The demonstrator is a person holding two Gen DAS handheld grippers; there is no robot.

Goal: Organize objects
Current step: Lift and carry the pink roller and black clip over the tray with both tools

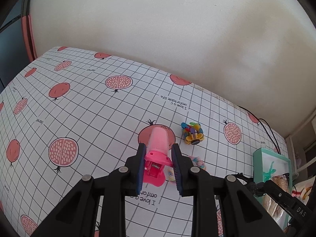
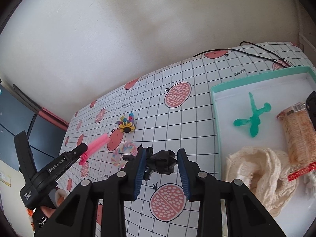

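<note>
Gripping a pink hair-roller clip [image 1: 157, 154] in the left gripper [image 1: 158, 167], jaws closed on it above the surface [image 1: 88, 108]. Straddling a black hair clip [image 2: 161, 161] with the right gripper [image 2: 162, 169], jaws parted, beside the teal tray [image 2: 215, 106].

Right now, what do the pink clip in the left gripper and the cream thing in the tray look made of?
Pink clip: glossy moulded plastic with a metal spring at the hinge; its roller looks fuzzy, probably a hook-type mesh. Cream thing: soft knitted or lace fabric, matte, with an openwork edge, crumpled in the teal tray.
</note>
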